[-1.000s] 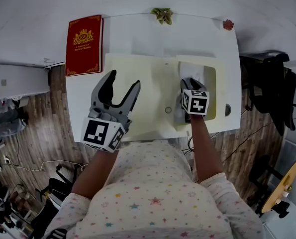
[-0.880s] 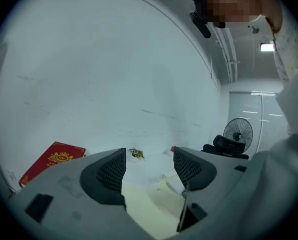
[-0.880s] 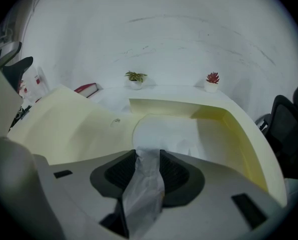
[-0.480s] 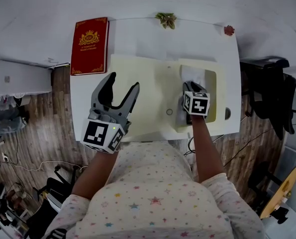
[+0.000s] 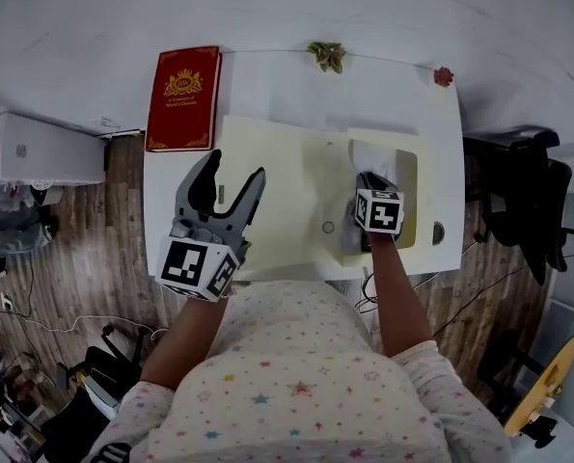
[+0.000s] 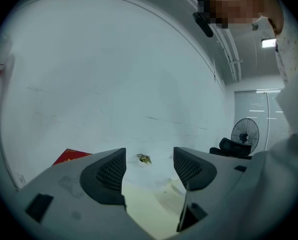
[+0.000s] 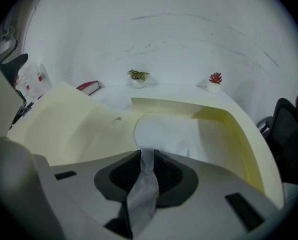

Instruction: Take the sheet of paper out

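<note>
My right gripper (image 5: 369,179) is clamped on the sheet of paper (image 5: 371,154). In the right gripper view a crumpled strip of it runs up between my closed jaws. The rest of the white sheet lies in the open mouth of the pale yellow envelope (image 5: 277,177), toward the table's (image 5: 446,152) right edge. From the head view my marker cube covers the pinch itself, and I cannot tell how much of the sheet is tucked under the envelope's flap.

My left gripper (image 5: 234,170) hangs above the envelope's left part, jaws wide apart with nothing between them.

A red book (image 5: 183,97) lies at the far left corner, its gold title too small to read. A small green plant (image 5: 327,54) stands at the far edge and a small red plant (image 5: 444,75) at the far right corner.
</note>
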